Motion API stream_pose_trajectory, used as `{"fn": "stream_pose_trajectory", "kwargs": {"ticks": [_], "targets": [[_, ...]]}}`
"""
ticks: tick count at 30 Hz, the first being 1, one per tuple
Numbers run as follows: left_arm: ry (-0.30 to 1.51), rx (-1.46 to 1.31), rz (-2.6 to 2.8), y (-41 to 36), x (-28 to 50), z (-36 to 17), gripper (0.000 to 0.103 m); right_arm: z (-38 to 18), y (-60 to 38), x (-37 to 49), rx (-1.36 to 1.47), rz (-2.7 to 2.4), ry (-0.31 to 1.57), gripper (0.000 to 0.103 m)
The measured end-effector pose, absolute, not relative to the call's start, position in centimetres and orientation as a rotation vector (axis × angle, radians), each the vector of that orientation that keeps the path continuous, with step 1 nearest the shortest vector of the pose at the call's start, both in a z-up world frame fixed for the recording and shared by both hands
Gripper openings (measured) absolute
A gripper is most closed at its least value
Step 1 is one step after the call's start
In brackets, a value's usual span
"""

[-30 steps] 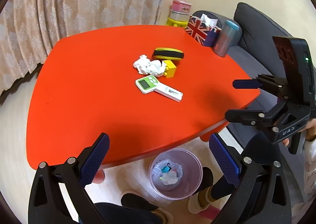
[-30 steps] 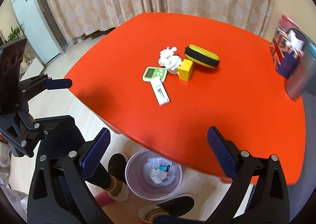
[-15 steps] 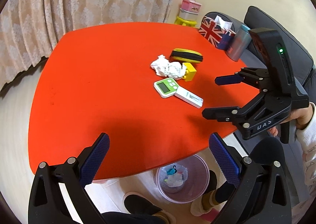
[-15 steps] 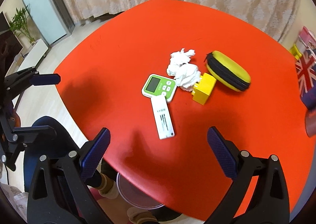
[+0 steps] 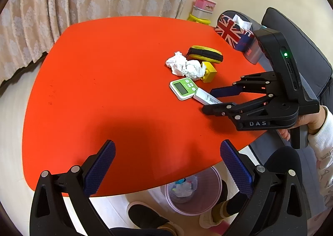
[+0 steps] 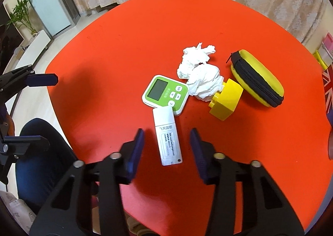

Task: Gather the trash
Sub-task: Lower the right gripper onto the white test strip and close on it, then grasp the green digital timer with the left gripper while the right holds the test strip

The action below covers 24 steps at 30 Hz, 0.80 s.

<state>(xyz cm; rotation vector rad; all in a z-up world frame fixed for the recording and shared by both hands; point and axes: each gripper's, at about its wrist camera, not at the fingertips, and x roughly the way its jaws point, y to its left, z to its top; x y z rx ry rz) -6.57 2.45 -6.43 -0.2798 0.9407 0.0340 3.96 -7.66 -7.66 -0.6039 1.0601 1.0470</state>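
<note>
Crumpled white tissue (image 6: 200, 74) (image 5: 185, 67) lies on the red table (image 6: 124, 38), touching a yellow block (image 6: 226, 99). My right gripper (image 6: 166, 144) is open, its fingers on either side of the near end of a white stick-shaped device (image 6: 168, 138), a short way in front of the tissue. It also shows in the left wrist view (image 5: 212, 100). My left gripper (image 5: 166, 165) is open and empty above the table's near edge. A pink bin (image 5: 191, 192) with trash in it stands on the floor under that edge.
A green-and-white timer (image 6: 166, 94) lies beside the tissue. A yellow zip case (image 6: 258, 80) is right of the block. A Union Jack tissue box (image 5: 235, 30) and a grey cup (image 5: 254, 55) stand at the far right edge. A sofa and curtains are behind.
My right gripper has moved forward and down over the table to the white device, and its jaws have narrowed. My left gripper has moved forward over the table edge.
</note>
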Motion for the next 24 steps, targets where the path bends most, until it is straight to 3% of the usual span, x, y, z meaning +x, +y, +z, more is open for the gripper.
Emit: {"fn": "stream_pose_trajectory", "kwargs": {"ticks": [5, 24], "targets": [[0.941, -0.281, 0.031, 2.4, -6.5, -6.5, 0.097, -7.8, -7.8, 3.9, -0.613, 1.044, 1.048, 0.02], [0.95, -0.217, -0.021, 0.9, -3.1, -5.7, 0.097, -4.8, -13.2, 5.2, -0.465, 0.949, 1.061, 0.019]]}}
